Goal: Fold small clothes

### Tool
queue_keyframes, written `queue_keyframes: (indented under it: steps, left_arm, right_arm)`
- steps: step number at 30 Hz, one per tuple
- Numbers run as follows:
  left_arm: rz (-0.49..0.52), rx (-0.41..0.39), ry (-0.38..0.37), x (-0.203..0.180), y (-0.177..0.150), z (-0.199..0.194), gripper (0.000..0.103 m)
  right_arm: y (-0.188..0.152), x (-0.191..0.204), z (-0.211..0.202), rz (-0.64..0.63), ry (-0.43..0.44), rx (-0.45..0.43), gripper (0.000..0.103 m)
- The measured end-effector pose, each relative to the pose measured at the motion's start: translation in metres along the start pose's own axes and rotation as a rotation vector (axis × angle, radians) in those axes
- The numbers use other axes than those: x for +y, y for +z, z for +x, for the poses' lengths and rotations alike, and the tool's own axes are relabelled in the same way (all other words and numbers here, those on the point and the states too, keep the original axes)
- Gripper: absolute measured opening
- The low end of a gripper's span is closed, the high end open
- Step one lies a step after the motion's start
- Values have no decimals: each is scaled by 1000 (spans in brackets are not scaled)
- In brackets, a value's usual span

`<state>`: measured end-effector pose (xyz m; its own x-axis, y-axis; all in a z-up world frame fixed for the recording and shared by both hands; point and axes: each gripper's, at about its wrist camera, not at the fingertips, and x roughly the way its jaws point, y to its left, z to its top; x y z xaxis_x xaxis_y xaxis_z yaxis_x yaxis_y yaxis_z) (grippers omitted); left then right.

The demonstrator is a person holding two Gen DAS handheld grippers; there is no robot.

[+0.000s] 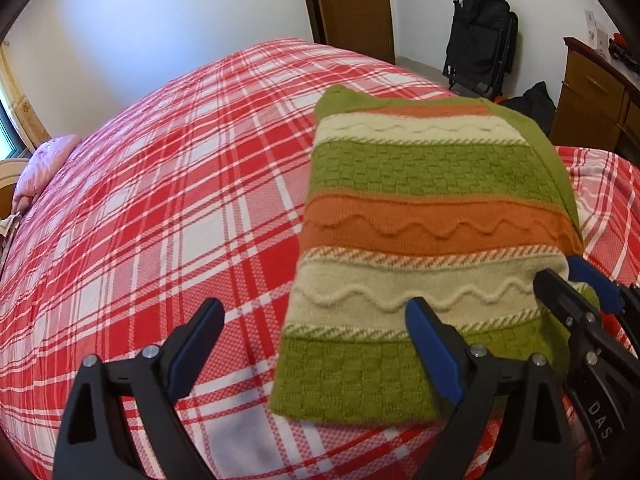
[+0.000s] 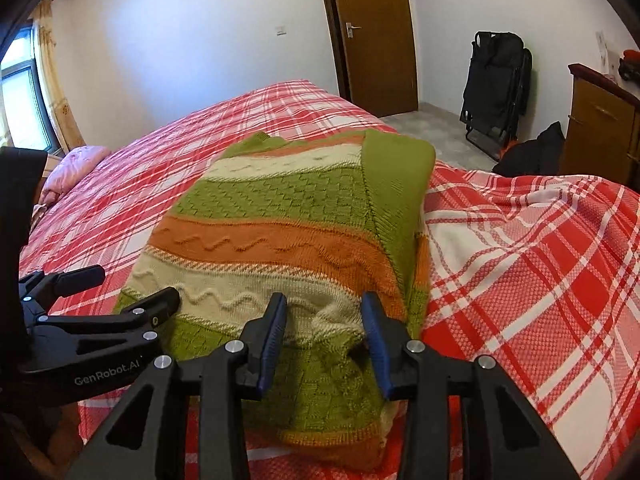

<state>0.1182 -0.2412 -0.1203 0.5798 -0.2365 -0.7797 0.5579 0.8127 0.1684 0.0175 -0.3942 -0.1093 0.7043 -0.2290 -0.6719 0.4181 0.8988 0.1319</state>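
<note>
A small knitted sweater (image 1: 432, 216) with green, orange and cream stripes lies folded into a narrow rectangle on the red plaid bed (image 1: 160, 200). My left gripper (image 1: 316, 320) is open over the sweater's near left edge, one finger on the sheet, the other over the knit. My right gripper (image 2: 324, 312) is partly closed, its blue pads on either side of a bunched ridge of the sweater (image 2: 288, 216) near its front end. The right gripper also shows in the left wrist view (image 1: 580, 284), and the left gripper in the right wrist view (image 2: 132, 292).
A pink pillow (image 1: 44, 164) lies at the bed's far left. A brown door (image 2: 376, 32), a folded black chair (image 2: 496, 92), a dark bag (image 2: 536, 152) and a wooden dresser (image 2: 600, 128) stand beyond the bed on the right.
</note>
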Motion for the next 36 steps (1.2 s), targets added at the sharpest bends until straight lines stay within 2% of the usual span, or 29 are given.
queue_keyframes:
  steps: [10, 13, 15, 16, 24, 28, 36]
  left_arm:
    - [-19, 0, 1, 10, -15, -16, 98]
    - [-27, -35, 12, 15, -21, -27, 98]
    - [-43, -53, 11, 20, -25, -35, 98]
    - [-51, -58, 2, 22, -26, -37, 98]
    - [-80, -148, -20, 33, -38, -63, 98]
    - [-78, -137, -56, 33, -42, -66, 98]
    - [-19, -65, 7, 24, -54, -60, 98]
  right_arm:
    - [-24, -8, -36, 124, 9, 26, 41]
    - [-28, -6, -46, 133, 1, 16, 42]
    - [-30, -5, -48, 137, 2, 25, 54]
    - [-31, -4, -49, 143, 7, 31, 57]
    - [-42, 2, -61, 161, 22, 49, 57]
    - [-47, 7, -69, 144, 16, 56, 58]
    - [-49, 15, -78, 115, -9, 49, 58]
